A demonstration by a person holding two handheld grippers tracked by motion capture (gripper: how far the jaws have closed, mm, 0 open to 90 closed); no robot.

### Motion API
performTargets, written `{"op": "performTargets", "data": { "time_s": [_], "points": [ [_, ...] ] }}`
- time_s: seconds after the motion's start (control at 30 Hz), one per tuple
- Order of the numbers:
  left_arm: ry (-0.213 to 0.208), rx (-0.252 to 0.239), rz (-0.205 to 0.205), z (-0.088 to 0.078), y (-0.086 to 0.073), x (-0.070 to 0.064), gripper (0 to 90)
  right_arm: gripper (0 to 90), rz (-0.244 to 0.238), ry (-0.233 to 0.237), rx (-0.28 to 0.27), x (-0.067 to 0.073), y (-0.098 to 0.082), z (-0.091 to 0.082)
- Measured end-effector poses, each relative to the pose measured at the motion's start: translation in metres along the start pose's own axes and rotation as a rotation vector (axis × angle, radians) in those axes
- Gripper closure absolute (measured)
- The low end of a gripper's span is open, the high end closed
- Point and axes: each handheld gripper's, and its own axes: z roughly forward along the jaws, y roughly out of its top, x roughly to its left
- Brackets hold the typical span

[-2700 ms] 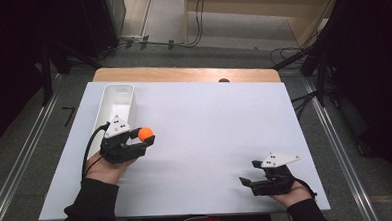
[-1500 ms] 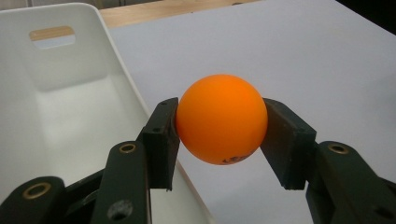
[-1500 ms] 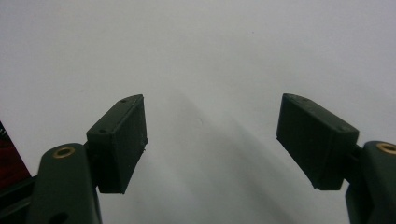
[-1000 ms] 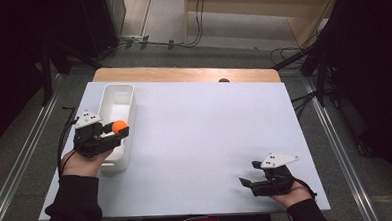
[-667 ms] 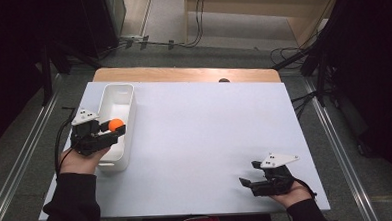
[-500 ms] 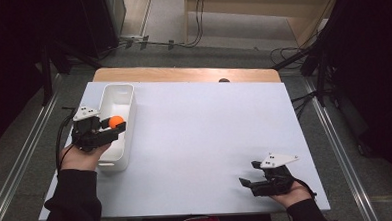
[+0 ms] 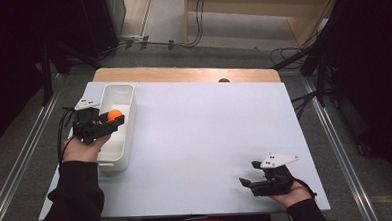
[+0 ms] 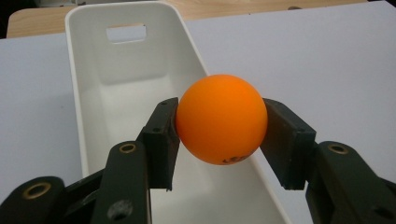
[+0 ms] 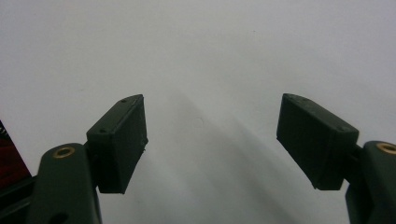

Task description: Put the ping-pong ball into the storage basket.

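An orange ball [image 8: 220,119] sits squeezed between the two black pads of my left gripper [image 8: 219,135], which is shut on it. In the high view that left gripper [image 7: 112,119] holds the orange ball [image 7: 114,114] above the inside of a long white bin [image 7: 127,124] at the table's left side. The white bin [image 8: 116,88] lies below and beyond the ball, its bare floor showing and a handle slot in its far wall. My right gripper [image 7: 247,181] rests low near the front right of the table, jaws open, and in its own view the right gripper [image 9: 210,140] has nothing but white tabletop between its pads.
A white sheet [image 7: 210,135] covers the table, with a wooden strip [image 7: 182,75] along the far edge. Metal rails run along both sides, and dark stands and cables stand on the floor beyond.
My left gripper has carried the orange ball leftward from the open tabletop to above the bin, then drifted slightly farther along it. The right gripper has stayed put.
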Motion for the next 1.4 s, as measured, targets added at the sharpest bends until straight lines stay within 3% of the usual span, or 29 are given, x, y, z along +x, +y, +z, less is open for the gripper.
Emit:
{"op": "performTargets", "data": {
  "time_s": [0.37,0.97,1.2,1.4],
  "points": [
    [0.042,0.023,-0.006,0.010,0.005,0.006,49.7,23.1,-0.001,0.002,0.002,0.000,0.000,0.000],
    [0.055,0.042,-0.011,0.016,0.004,0.008,49.4,23.1,0.000,0.002,0.004,0.000,0.000,0.000],
    [0.029,0.039,-0.017,0.014,0.004,0.009,42.1,23.1,-0.002,0.003,0.002,-0.001,0.000,0.000],
    [0.012,0.012,0.014,0.011,0.004,0.005,34.3,23.1,0.003,0.002,0.004,0.000,0.000,0.000]
  ]
}}
